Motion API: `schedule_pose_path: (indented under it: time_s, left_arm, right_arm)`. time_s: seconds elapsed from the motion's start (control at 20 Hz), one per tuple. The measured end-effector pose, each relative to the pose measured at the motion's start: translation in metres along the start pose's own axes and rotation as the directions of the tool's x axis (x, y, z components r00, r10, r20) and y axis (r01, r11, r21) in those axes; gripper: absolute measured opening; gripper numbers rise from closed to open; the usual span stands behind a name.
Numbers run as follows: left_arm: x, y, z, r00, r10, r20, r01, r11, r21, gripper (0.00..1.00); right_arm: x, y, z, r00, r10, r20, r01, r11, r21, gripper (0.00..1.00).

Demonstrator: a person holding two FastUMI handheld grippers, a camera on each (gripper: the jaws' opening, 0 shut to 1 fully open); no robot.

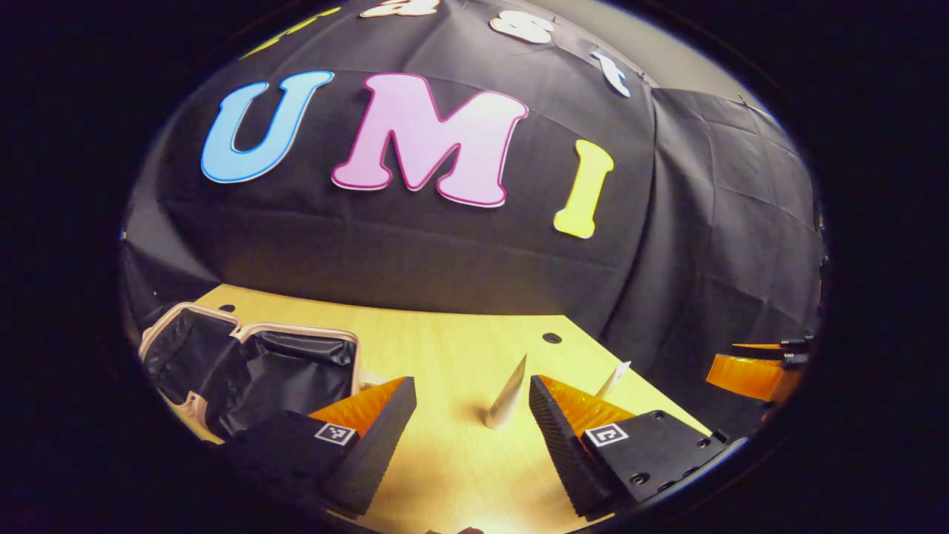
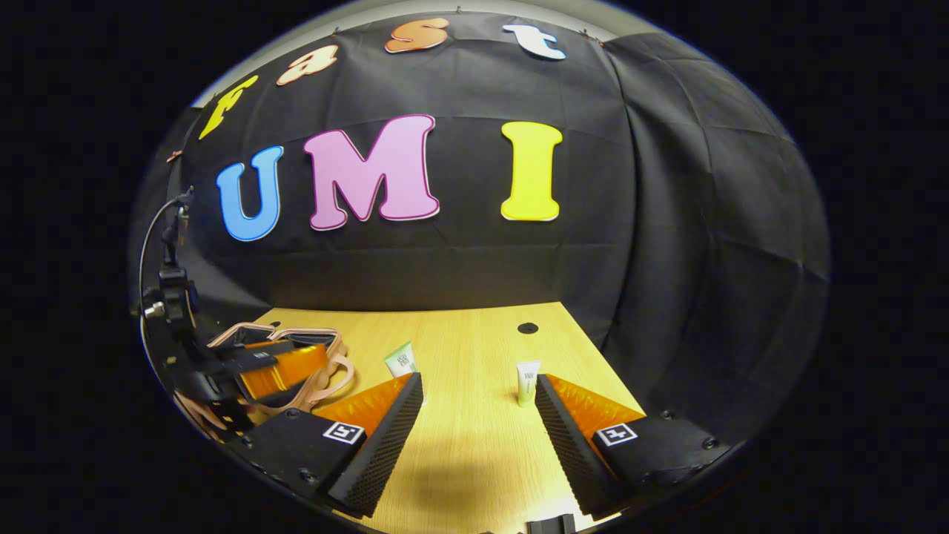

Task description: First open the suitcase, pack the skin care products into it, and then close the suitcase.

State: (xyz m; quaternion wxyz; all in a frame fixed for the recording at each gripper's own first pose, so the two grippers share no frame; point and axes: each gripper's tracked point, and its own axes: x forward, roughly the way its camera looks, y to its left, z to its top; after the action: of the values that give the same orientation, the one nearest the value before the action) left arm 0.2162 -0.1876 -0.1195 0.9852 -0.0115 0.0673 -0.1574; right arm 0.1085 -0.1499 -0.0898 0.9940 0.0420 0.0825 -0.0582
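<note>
The suitcase [image 1: 252, 371] lies open at the left of the wooden table [image 1: 460, 334], its dark lining facing up inside a pale rim. In the right gripper view the suitcase [image 2: 326, 371] appears at the left, partly behind the left gripper [image 2: 278, 371], which hangs over it.

Two skin care tubes stand upright on the table, long axes vertical, caps down and flat crimped ends up. In the left gripper view the nearer tube [image 1: 508, 397] stands between the spread fingers of the left gripper [image 1: 472, 423], close to the right-hand finger but touching neither. The farther tube [image 1: 614, 380] stands beyond that same finger. The right gripper [image 1: 752, 371] shows at the right edge.

In the right gripper view the white tube [image 2: 527, 382] stands just beside the right-hand finger of the right gripper [image 2: 478, 423], apart from it; small dark print on its face is too small to read. A green-and-white tube [image 2: 401, 360] leans above the left-hand finger, its label likewise illegible.

Both grippers have their jaws wide apart, holding nothing. Each finger carries a small square black-and-white marker.
</note>
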Motion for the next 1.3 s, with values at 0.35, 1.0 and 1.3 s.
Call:
schedule_pose_path:
  time_s: [0.35,1.0,1.3]
  left_arm:
    - [0.112,-0.035,-0.076,0.991,-0.043,-0.124,0.049,0.998,0.043,0.96]
    - [0.192,-0.02,-0.116,0.968,0.074,-0.24,-0.051,0.993,0.102,0.48]
    - [0.181,-0.012,-0.118,0.968,0.053,-0.247,-0.032,0.995,0.09,0.43]
  right_arm:
    - [0.07,-0.034,-0.045,0.998,-0.038,-0.054,0.038,0.999,0.002,0.97]
    - [0.197,-0.071,-0.115,0.971,-0.158,-0.181,0.175,0.981,0.082,0.97]
    - [0.225,-0.093,-0.142,0.947,-0.231,-0.221,0.243,0.97,0.026,0.97]
